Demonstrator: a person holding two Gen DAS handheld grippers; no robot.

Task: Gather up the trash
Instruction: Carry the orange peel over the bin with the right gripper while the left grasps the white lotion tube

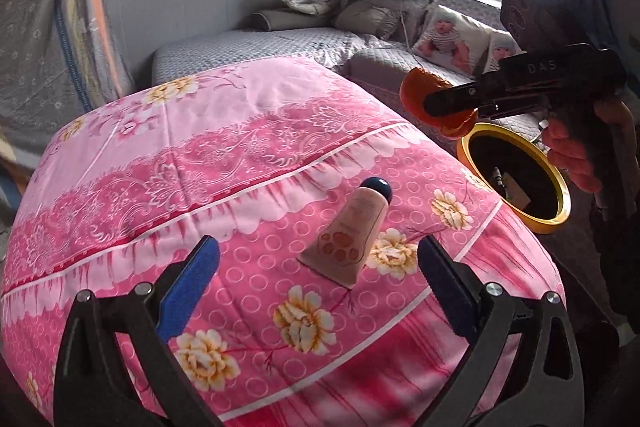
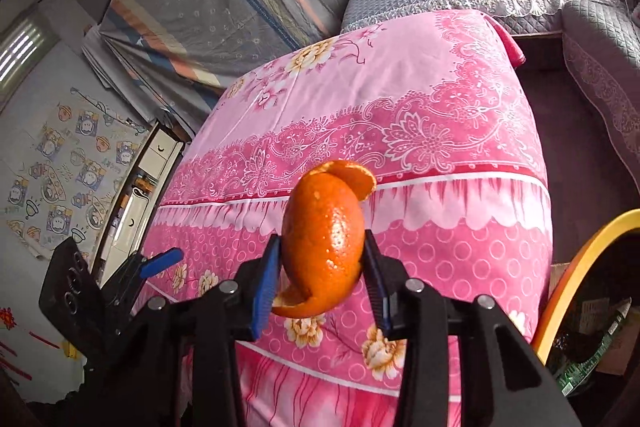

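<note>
Right gripper (image 2: 322, 263) clamps curled, glossy orange peel (image 2: 324, 239).
Left gripper (image 1: 320, 279) gapes over a soft tube (image 1: 352, 235) on floral cloth (image 1: 240, 155).

Left gripper (image 1: 318, 291): black scissor-like arms, silver round screws at the pivots, blue ridged pads (image 1: 192, 287). Right gripper (image 2: 322, 285): same black frame, silver screws, blue pads; pale "DAS" lettering on its body.

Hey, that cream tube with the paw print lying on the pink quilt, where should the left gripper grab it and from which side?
Grip the cream tube across its narrower upper body, just below the dark round cap, coming down from above. It lies flat on the pink quilt, so only its two long sides are free. The open left gripper already straddles the flared flat end, probably a wider hold.
</note>
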